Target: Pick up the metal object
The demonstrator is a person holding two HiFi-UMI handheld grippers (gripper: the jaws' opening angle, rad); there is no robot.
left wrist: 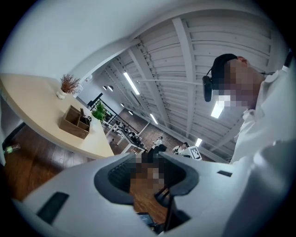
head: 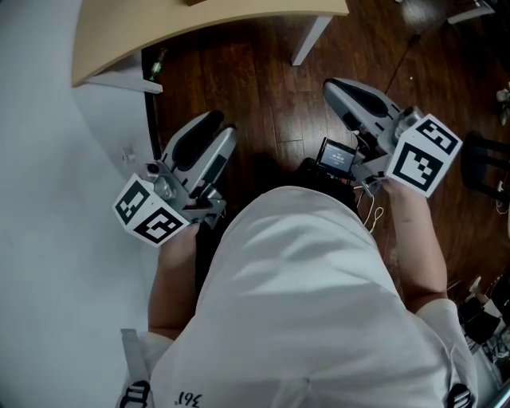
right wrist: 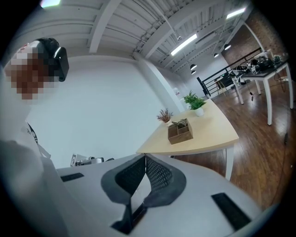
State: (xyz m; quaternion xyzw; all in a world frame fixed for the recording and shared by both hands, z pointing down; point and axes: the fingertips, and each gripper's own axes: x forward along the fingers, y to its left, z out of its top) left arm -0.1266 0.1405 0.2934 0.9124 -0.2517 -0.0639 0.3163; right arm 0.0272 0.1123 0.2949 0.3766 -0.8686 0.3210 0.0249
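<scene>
In the head view, both tools are held low and close against a white shirt (head: 303, 279), above a dark wooden floor (head: 263, 80) and well short of the pale curved wooden table (head: 199, 24). The left gripper (head: 219, 123) and right gripper (head: 339, 88) are angled forward and upward, and no metal object is seen here. In the left gripper view, the jaws are seen parted by a narrow gap with nothing between them. A small brown wooden compartment box (left wrist: 74, 122) is seen far off on the table. In the right gripper view, the jaw tips are pressed together on nothing, and greyish pieces (right wrist: 182, 123) are made out in that box. These are judged the likeliest metal object, though they are too small for certainty. Such a piece is expected to be stiff, smooth and slippery, so a hold across its narrowest exposed part, above the box wall, is advised.
</scene>
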